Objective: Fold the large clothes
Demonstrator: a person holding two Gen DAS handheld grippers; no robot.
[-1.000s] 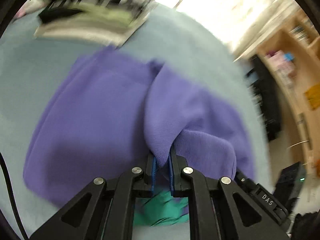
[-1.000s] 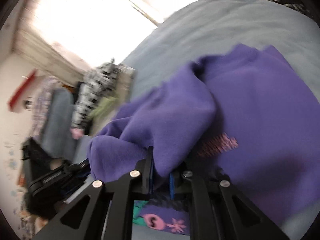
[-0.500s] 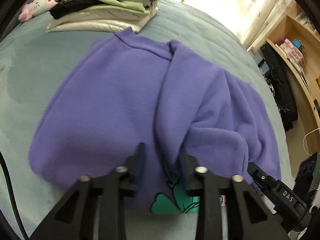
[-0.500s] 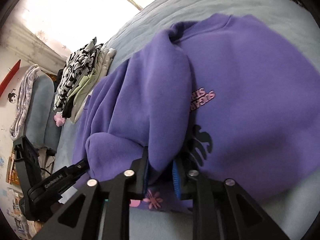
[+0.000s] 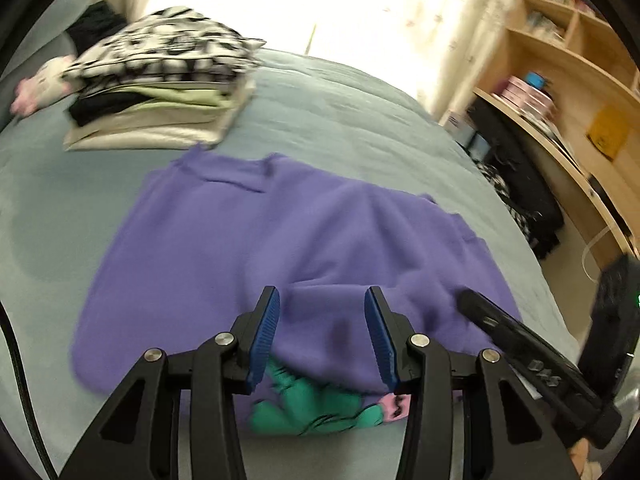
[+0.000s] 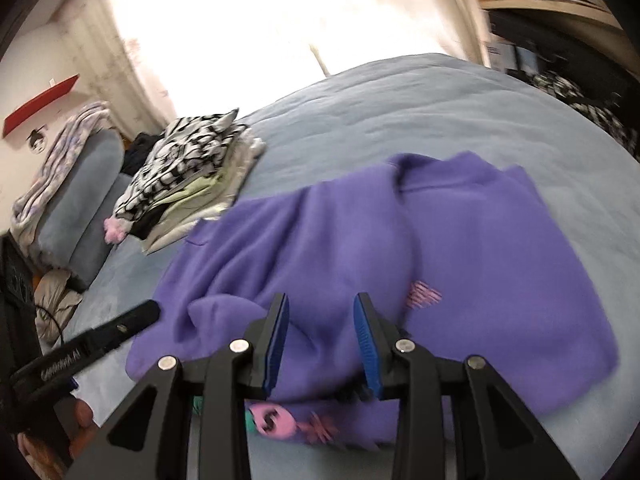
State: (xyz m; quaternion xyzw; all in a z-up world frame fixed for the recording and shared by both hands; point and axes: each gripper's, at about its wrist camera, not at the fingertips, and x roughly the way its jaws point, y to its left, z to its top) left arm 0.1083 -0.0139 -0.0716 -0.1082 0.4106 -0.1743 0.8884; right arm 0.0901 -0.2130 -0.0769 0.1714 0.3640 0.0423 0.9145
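Observation:
A purple sweatshirt (image 5: 200, 240) lies on the light blue bed (image 5: 340, 112), its sleeve folded in over the body and a green and pink print showing at the near hem. My left gripper (image 5: 323, 300) hangs open just above the folded sleeve, with no cloth pressed between its blue pads. In the right wrist view the same sweatshirt (image 6: 500, 260) spreads across the bed (image 6: 400, 100). My right gripper (image 6: 321, 308) stands over a fold of it, jaws opening, and the cloth lies loose beneath them. Each gripper shows at the edge of the other's view.
A stack of folded clothes (image 5: 160, 92) topped by a black-and-white piece sits at the far left of the bed, also the stack (image 6: 192, 176). A pink plush toy (image 5: 36, 88) lies beside it. Wooden shelves (image 5: 560, 80) stand on the right, a grey pillow (image 6: 80, 208) on the left.
Both grippers let go of the purple sleeve folds they were pinching, opened, and lifted back a little. The cloth dropped flat onto the sweatshirt.

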